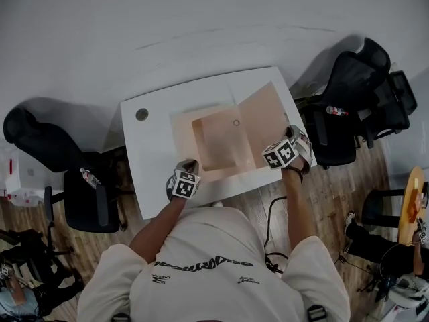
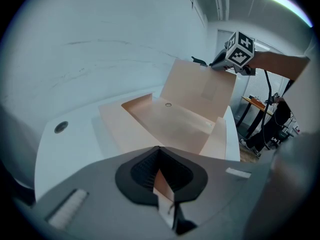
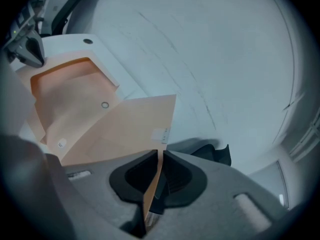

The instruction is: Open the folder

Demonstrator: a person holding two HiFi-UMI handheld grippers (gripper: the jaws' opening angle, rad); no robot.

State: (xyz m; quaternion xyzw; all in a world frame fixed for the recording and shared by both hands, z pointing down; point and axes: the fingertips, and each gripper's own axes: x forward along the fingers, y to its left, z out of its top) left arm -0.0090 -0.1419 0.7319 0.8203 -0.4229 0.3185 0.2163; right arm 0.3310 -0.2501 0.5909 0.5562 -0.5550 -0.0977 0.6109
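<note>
While left hand-held gripper [image 1: 190,164] clamps folder [image 1: 218,146], flap [image 1: 265,116] stands.

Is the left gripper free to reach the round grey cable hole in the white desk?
Probably not yet: the left gripper is shut on the near edge of the tan paper folder. Once it lets go, bare white desk leads to the round grey cable hole.

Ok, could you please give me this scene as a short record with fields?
Surface: white table with round grommet
Object: tan paper folder, partly open
Left hand-held gripper: shut on folder's near edge
Right hand-held gripper: shut on folder flap, flap raised
Surroundings: black office chairs
</note>
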